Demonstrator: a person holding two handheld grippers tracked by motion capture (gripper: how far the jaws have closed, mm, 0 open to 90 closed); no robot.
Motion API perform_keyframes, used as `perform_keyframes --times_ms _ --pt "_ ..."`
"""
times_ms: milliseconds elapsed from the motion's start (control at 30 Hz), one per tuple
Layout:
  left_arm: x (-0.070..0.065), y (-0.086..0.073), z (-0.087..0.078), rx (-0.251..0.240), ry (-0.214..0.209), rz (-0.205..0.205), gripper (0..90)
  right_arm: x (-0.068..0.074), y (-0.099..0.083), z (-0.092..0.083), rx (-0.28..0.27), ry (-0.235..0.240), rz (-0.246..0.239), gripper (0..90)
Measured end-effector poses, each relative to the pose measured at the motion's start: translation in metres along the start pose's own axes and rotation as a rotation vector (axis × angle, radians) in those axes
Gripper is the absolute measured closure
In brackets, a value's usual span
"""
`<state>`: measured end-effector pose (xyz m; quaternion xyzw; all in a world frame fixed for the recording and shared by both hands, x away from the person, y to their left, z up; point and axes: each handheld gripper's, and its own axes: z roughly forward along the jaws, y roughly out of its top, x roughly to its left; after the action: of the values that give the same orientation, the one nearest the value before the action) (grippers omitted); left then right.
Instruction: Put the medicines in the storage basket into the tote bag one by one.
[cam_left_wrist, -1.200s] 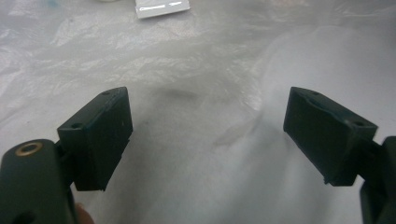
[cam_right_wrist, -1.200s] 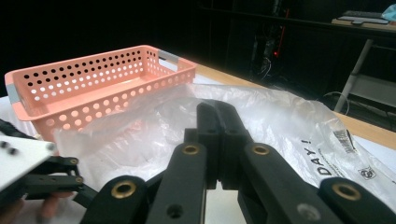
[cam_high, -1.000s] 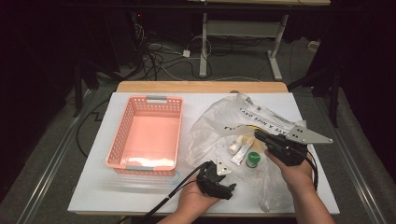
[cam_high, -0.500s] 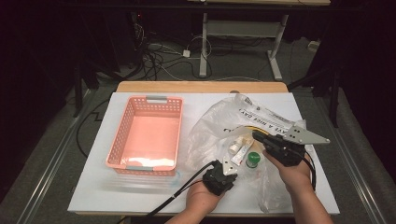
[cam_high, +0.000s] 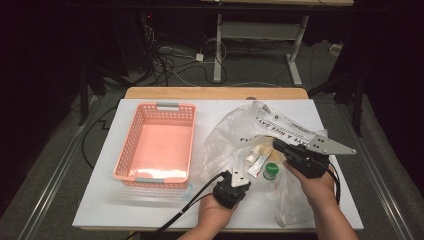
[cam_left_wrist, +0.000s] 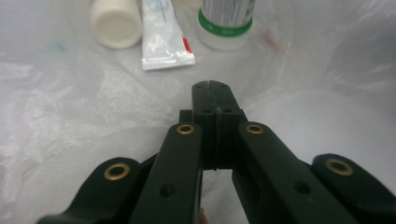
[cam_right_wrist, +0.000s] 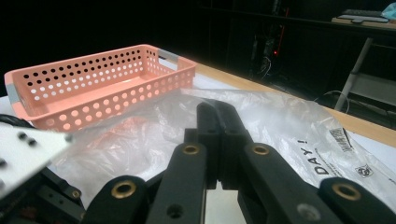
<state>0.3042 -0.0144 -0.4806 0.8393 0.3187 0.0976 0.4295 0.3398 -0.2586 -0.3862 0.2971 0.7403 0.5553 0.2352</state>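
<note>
1. High view: a white table (cam_high: 150, 205) holds a pink basket (cam_high: 157, 145) on the left and a clear plastic bag (cam_high: 235, 135) on the right, with printed lettering along the bag's far edge.
2. Inside the bag's mouth lie three small things side by side: a white bottle (cam_high: 252, 155), a flat tube (cam_high: 259, 164) and a green-capped bottle (cam_high: 270, 171).
3. Left gripper (cam_high: 240, 176) sits at the bag's near edge, just short of those things, its cable trailing toward the bottom of the frame.
4. Left gripper view: its jaws have just been closing and now meet tip to tip on a fold of the bag's film (cam_left_wrist: 116, 93). I cannot tell whether film is actually pinched between the tips.
5. Beyond the tips, in the same view, lie the white bottle (cam_left_wrist: 116, 23), the tube (cam_left_wrist: 163, 37) and the green-banded bottle (cam_left_wrist: 226, 21), all apart from the jaws.
6. Right gripper (cam_high: 280, 146) is on the bag's right side, near the green cap, with its grey plate pointing right.
7. Right gripper view: its jaws are pressed together at the bag (cam_right_wrist: 280, 116). The film lies right at the tips, but a grip on it cannot be confirmed.
8. Farther off in that view stands the basket (cam_right_wrist: 93, 84), empty, well apart from the bag's opening.
</note>
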Motion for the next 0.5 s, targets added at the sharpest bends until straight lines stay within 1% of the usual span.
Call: perform_keyframes --times_ms 167,200,267,333,500 --pt "0.003 -0.005 -0.009 -0.09 -0.017 -0.025 88.7 -0.004 0.0 -0.003 -0.01 -0.013 0.004 90.0" --pt "0.004 -0.005 -0.01 -0.101 -0.01 -0.018 88.7 -0.004 0.0 -0.004 -0.01 -0.014 0.006 90.0" --pt "0.006 -0.006 -0.015 -0.133 0.018 0.004 88.7 -0.006 0.0 -0.005 -0.015 -0.022 0.009 90.0" --pt "0.012 -0.006 -0.021 -0.16 0.023 -0.019 88.7 -0.007 0.0 -0.006 -0.021 -0.031 0.015 90.0" --pt "0.022 0.002 -0.039 -0.242 0.055 -0.036 88.7 -0.01 0.002 -0.009 -0.04 -0.05 0.02 90.0"
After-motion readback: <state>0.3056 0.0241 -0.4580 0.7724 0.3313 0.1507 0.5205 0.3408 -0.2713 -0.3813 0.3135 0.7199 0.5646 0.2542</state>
